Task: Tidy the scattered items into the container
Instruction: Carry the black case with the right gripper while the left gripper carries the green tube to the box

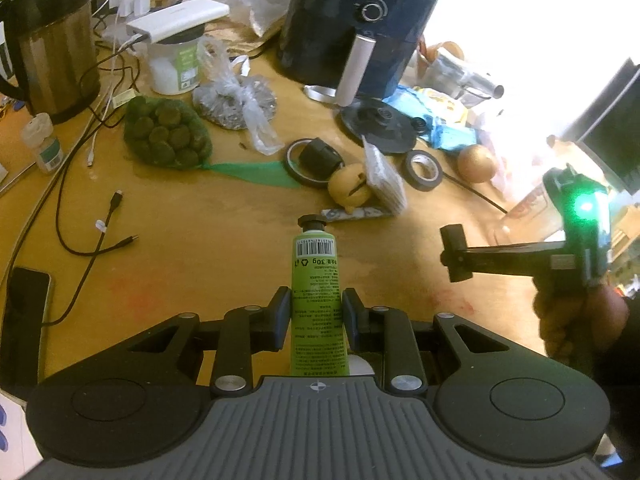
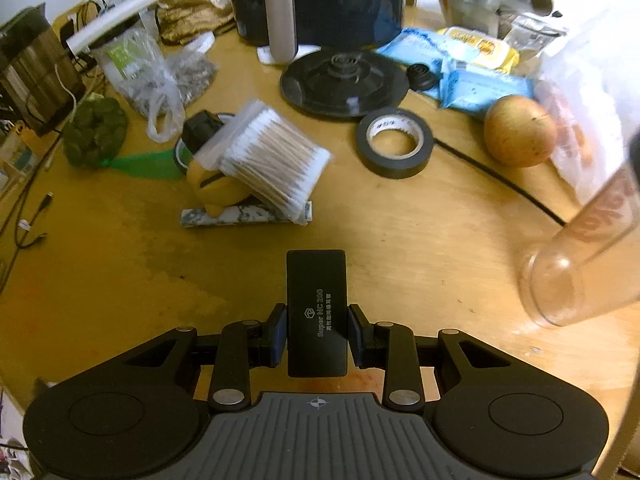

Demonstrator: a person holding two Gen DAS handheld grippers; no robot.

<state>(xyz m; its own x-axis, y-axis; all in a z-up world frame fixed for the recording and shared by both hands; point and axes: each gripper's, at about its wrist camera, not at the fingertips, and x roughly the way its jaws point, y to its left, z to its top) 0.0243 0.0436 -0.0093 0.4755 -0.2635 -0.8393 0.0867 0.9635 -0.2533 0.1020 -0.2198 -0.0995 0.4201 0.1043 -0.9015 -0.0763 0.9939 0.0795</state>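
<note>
Above the worktop [image 1: 200, 240], the left gripper [image 1: 316, 312] is holding a light, soft green tube [image 1: 316, 280] in narrow jaws at mid-body, while the right gripper [image 2: 317, 332] is clamping a small, stiff black box [image 2: 316, 304] by its smooth, probably slippery sides.

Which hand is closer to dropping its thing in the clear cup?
Probably the right. The right gripper, holding the black box, has the clear plastic cup close beside it. The left gripper, holding the green tube, shows no cup nearby.
</note>
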